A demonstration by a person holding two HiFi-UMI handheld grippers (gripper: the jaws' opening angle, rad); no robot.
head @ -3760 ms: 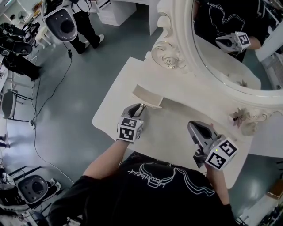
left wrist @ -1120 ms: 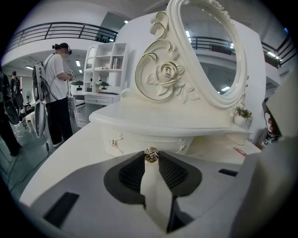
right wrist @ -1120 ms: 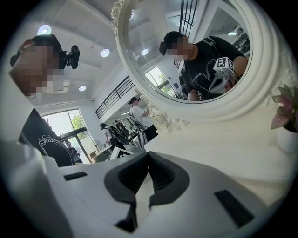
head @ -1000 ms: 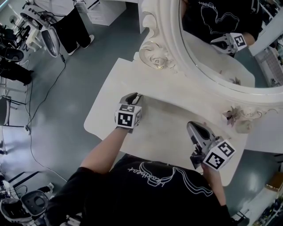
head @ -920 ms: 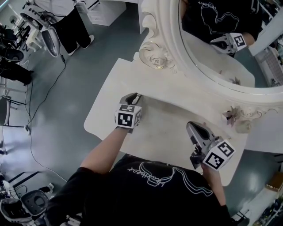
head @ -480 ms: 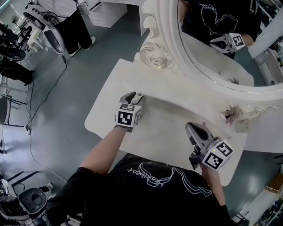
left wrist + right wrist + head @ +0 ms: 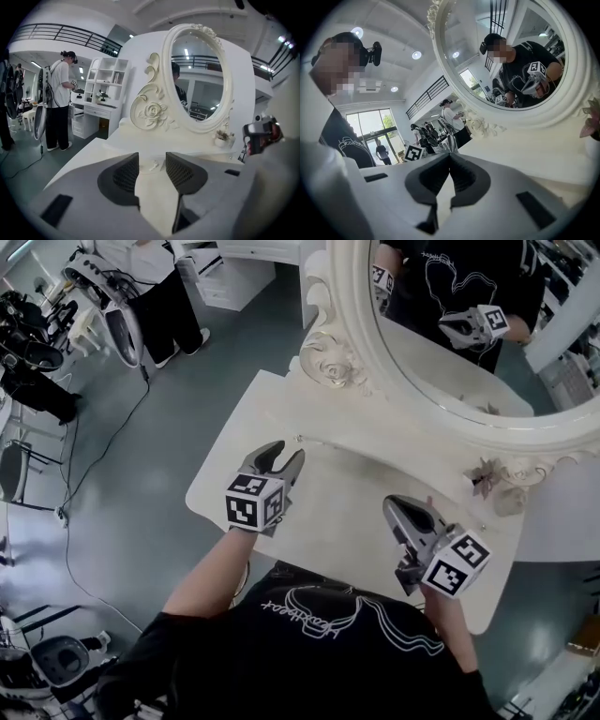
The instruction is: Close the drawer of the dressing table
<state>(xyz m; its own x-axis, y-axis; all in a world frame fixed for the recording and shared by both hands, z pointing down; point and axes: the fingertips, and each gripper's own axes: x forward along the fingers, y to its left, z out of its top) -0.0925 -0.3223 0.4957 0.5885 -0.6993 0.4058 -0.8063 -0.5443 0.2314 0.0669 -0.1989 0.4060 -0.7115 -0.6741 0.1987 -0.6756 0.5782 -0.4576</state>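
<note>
The white dressing table (image 7: 356, 521) has its small drawer (image 7: 323, 447) pushed in flush under the mirror shelf. Its little handle (image 7: 298, 439) sticks out at the drawer's left end, and in the left gripper view the handle (image 7: 154, 165) shows beyond the pads. My left gripper (image 7: 284, 456) hovers above the tabletop just in front of the drawer. Its jaws are opening, with nothing between them (image 7: 152, 157). My right gripper (image 7: 396, 509) hangs over the table's right half, pads together and empty (image 7: 450, 157).
An oval mirror (image 7: 441, 343) in a carved frame stands behind the drawer. A small flower vase (image 7: 506, 495) sits at the table's right rear. A person (image 7: 169, 306) stands on the floor at the back left, with salon equipment (image 7: 33, 352) and a cable (image 7: 103, 446).
The drawer stood pulled out in the earliest frame and is now pushed in. My left gripper has lifted off the drawer front, drawn back and opened. The right gripper barely shifted.
</note>
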